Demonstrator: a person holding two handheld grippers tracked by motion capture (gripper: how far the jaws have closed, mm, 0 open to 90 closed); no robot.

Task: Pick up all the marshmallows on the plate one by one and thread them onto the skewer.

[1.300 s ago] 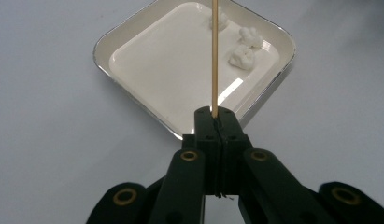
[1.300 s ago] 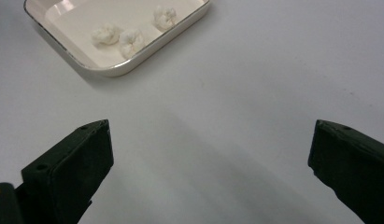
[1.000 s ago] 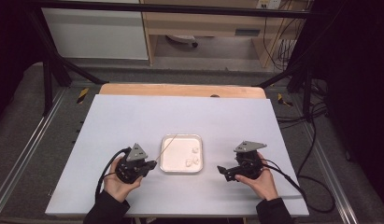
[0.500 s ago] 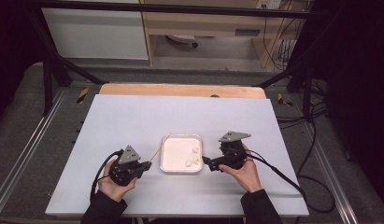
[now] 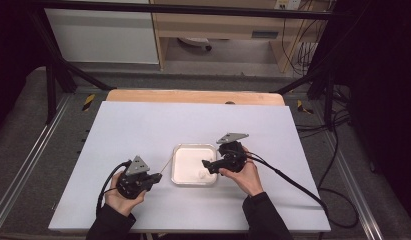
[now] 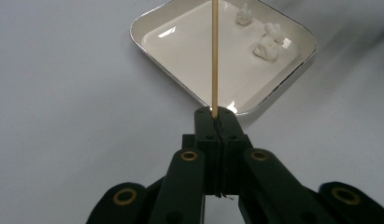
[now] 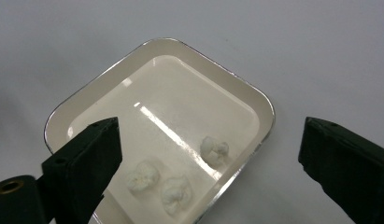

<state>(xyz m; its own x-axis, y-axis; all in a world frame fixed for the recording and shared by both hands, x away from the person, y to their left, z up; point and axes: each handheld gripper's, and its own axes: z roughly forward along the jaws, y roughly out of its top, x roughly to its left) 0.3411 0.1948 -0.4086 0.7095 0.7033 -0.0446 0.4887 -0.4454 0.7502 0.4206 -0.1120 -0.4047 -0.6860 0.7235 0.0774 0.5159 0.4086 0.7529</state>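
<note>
I see the big white surface [image 5: 143,130] with a shiny square tray [image 5: 185,172] near the middle. My right gripper [image 5: 207,164] hangs over the tray's right side; its jaws stand wide apart with nothing between them, and they have just been closing a little. My left gripper [image 5: 154,177] is squeezed tight on a thin wooden stick [image 6: 215,56] that points over the tray. Three small white puffs [image 7: 175,193] lie in the tray. I think I should lower the right gripper slowly, put one puff between its jaws, and squeeze softly so it does not squash.
</note>
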